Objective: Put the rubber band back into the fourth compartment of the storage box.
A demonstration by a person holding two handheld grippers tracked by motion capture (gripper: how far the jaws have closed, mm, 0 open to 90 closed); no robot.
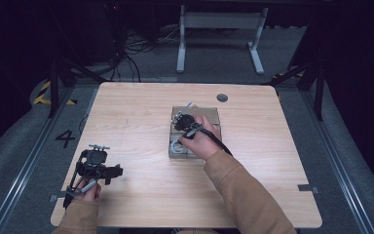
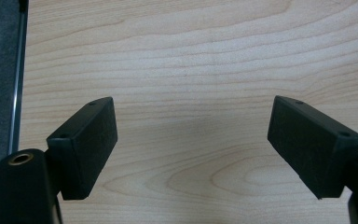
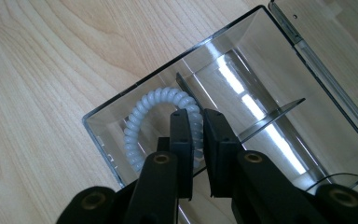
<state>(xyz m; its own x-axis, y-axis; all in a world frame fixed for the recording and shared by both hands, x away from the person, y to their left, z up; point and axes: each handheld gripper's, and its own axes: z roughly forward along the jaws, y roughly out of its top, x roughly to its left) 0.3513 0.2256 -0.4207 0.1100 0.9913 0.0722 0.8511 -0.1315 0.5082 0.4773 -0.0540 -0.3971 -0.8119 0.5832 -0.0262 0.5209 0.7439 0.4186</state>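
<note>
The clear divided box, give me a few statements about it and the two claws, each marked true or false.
1. A white spiral hair tie lies in a corner compartment of the clear divided box. True.
2. The right claw stands wide open above the box. False: its jaws are nearly together, with only a narrow gap.
3. The left claw is open over bare wooden table. True.
4. The left claw holds the hair tie. False: nothing is between its jaws.
5. The box sits on the floor. False: it sits on the table.
</note>
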